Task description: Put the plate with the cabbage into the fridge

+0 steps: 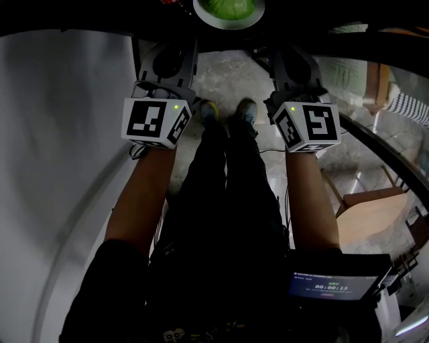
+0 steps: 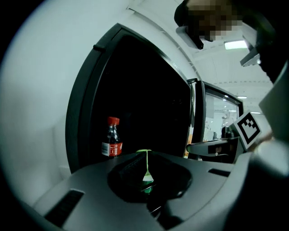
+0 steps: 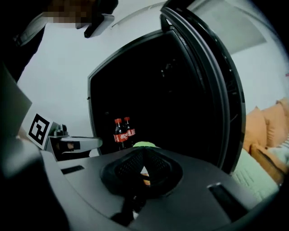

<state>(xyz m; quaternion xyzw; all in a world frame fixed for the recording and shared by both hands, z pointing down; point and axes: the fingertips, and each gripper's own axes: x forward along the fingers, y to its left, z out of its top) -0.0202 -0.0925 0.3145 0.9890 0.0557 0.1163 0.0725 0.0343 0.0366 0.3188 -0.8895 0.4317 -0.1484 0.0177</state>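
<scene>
**Plate gripped on both sides, open fridge straight ahead**

Both grippers were clamped on the plate (image 1: 228, 25). The left gripper (image 2: 146, 175) had its jaws closed down to a thin slit, with the plate's edge and a sliver of green pinched in it. The right gripper (image 3: 143, 168) was the same, jaws drawn in on the rim with the cabbage (image 1: 229, 7) showing just over them. In the head view the plate sat at the far edge of the frame, in the air between the two grippers, with the left gripper on its left side and the right gripper on its right. The cabbage lay on top and I read the plate as roughly level.

The key relation was that the fridge (image 2: 135, 90) lay directly beyond the plate, dark cavity open, on the far side of both grippers. The plate is round, so it had no long axis. The line that mattered ran left to right from gripper to gripper, across the opening. Neither gripper was clearly nearer, so I judged the push had to be straight and even.

The cola bottles (image 3: 123, 131) stood inside, far and left of the jaw line in both gripper views. The fridge door (image 3: 221, 90) was swung open on the right. My guess was that the risk was clipping the bottles on the left. I could not see a shelf in the dark.
</scene>
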